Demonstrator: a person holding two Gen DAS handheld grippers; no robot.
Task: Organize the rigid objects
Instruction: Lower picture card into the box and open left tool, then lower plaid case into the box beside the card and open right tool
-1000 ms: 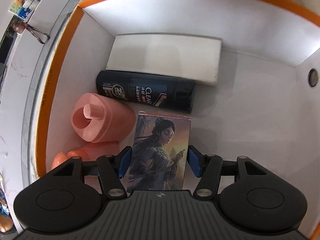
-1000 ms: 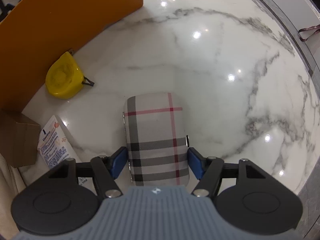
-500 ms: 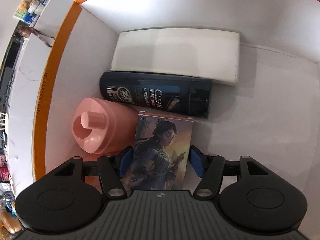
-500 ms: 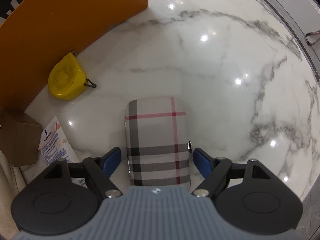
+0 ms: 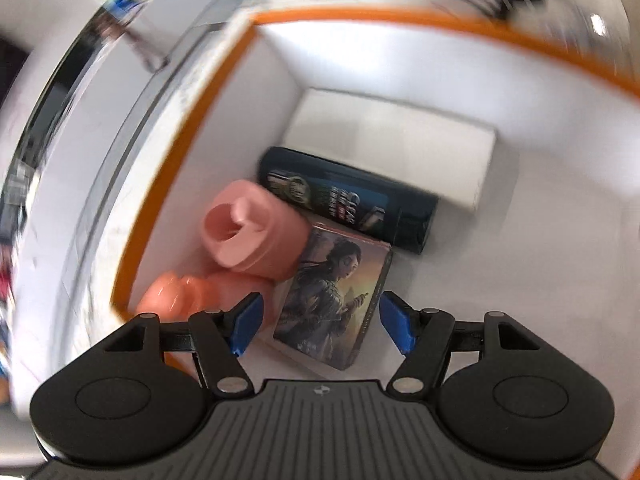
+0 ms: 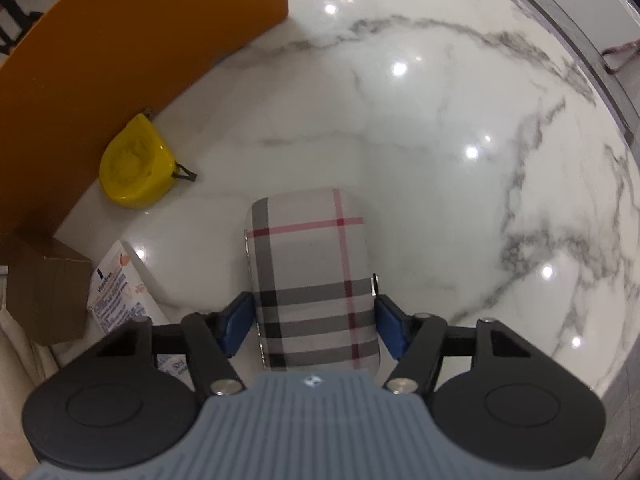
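In the left wrist view, my left gripper (image 5: 320,322) is open above the orange-rimmed white box (image 5: 400,64). Inside lie the illustrated card box (image 5: 340,292), a pink bottle (image 5: 252,232), a dark Clear shampoo bottle (image 5: 344,208) and a white case (image 5: 392,152). The card box lies free between and below the spread blue pads. In the right wrist view, my right gripper (image 6: 316,322) has its pads against both sides of a plaid case (image 6: 312,284) on the marble table (image 6: 440,160).
A yellow tape measure (image 6: 136,168) lies by the orange box wall (image 6: 120,48). A brown carton (image 6: 44,284) and a white printed tube (image 6: 120,284) lie at the left. The table edge (image 6: 592,80) curves along the right.
My left gripper opened, let go of the card box inside the orange box, and pulled up and back. My right gripper opened half a second ago and has closed again on the plaid case.
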